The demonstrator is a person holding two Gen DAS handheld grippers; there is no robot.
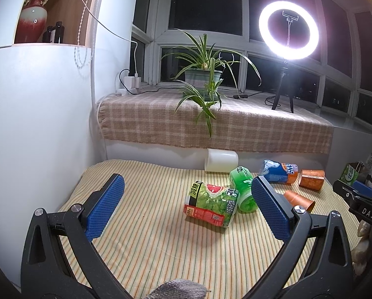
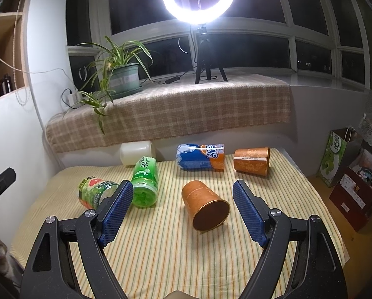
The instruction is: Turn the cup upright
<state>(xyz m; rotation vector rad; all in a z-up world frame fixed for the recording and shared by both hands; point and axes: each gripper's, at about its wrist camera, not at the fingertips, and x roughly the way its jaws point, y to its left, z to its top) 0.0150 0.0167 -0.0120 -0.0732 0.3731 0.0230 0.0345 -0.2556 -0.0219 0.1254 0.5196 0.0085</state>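
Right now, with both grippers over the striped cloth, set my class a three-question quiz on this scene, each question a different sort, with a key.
1. True or false: the near orange cup stands upright.
2. Multiple choice: the open mouth of that cup faces A) the window, B) the right gripper, C) straight up.
3. Fill in: the left gripper is open and holds ____.

Key:
1. False; it lies on its side on the striped cloth.
2. B.
3. Nothing; the grapefruit-label cup lies beyond its fingers, untouched.
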